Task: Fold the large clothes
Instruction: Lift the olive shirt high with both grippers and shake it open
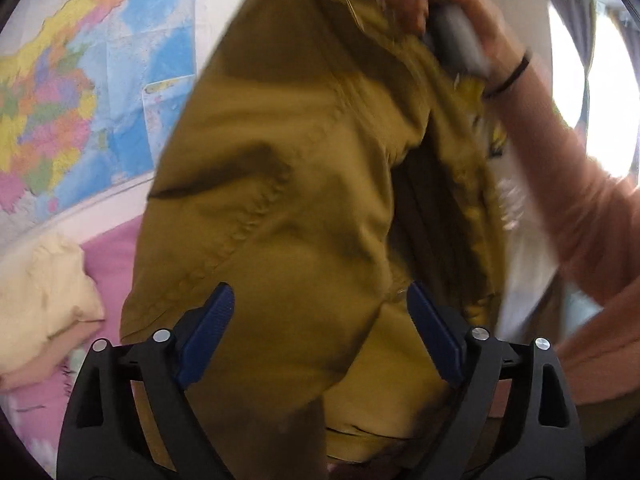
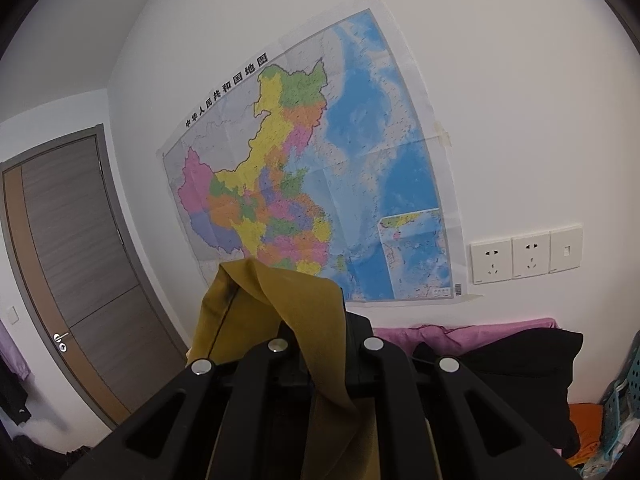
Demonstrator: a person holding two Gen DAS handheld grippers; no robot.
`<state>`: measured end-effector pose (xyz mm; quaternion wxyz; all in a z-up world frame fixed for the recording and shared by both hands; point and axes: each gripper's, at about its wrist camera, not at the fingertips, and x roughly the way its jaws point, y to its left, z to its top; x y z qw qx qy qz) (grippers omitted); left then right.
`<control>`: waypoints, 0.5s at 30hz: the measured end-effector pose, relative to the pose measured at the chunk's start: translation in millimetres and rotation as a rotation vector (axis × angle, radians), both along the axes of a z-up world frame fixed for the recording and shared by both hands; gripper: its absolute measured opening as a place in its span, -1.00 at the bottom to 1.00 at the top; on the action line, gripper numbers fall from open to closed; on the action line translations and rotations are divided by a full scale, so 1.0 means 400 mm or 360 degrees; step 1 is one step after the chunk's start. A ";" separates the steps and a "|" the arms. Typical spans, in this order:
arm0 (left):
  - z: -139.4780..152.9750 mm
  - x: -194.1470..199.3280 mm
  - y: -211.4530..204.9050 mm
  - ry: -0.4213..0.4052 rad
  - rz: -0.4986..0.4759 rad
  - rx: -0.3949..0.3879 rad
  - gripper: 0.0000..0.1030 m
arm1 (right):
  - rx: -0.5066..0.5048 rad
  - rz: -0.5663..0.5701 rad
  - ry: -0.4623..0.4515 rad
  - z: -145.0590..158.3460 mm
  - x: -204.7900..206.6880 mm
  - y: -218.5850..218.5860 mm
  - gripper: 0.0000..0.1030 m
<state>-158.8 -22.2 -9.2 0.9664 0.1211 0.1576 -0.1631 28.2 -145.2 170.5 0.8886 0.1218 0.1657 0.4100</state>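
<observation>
Left gripper point(image 1: 320, 300) is spread wide before the hanging garment point(image 1: 280, 160); right gripper point(image 2: 320, 336) is clamped on its edge.

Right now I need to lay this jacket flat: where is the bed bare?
Little bare bed shows. A pink sheet strip lies free between the cream pillow and the hanging mustard jacket. By the wall, a black garment and blue basket crowd it.

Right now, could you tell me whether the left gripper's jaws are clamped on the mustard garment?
No, the left gripper has its jaws spread wide, with the mustard garment hanging loose between them.
</observation>
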 end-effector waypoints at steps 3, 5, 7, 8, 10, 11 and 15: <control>-0.033 0.038 -0.029 -0.0032 0.0221 0.0153 0.50 | -0.0009 0.0016 -0.0001 0.000 -0.009 0.002 -0.86; -0.039 0.061 -0.007 -0.0025 0.0342 0.0155 -0.35 | -0.0024 0.0020 -0.0009 0.003 -0.019 0.000 -0.86; -0.032 0.077 0.044 0.0039 0.0353 0.0038 -0.97 | -0.0058 0.0027 -0.0025 0.013 -0.038 -0.010 -0.86; -0.011 0.068 0.093 0.0013 0.0379 -0.0075 -0.97 | -0.0067 0.0035 -0.0035 0.018 -0.048 -0.019 -0.86; 0.031 0.039 0.172 -0.0082 0.0399 -0.0233 -0.97 | -0.0105 0.0048 -0.0071 0.031 -0.076 -0.039 -0.86; 0.065 0.015 0.224 -0.0136 0.0398 -0.0341 -0.97 | -0.0112 0.0058 -0.0085 0.037 -0.092 -0.053 -0.86; 0.171 -0.079 0.363 -0.0357 0.0455 -0.0548 -0.97 | -0.0155 0.0083 -0.0172 0.070 -0.170 -0.094 -0.85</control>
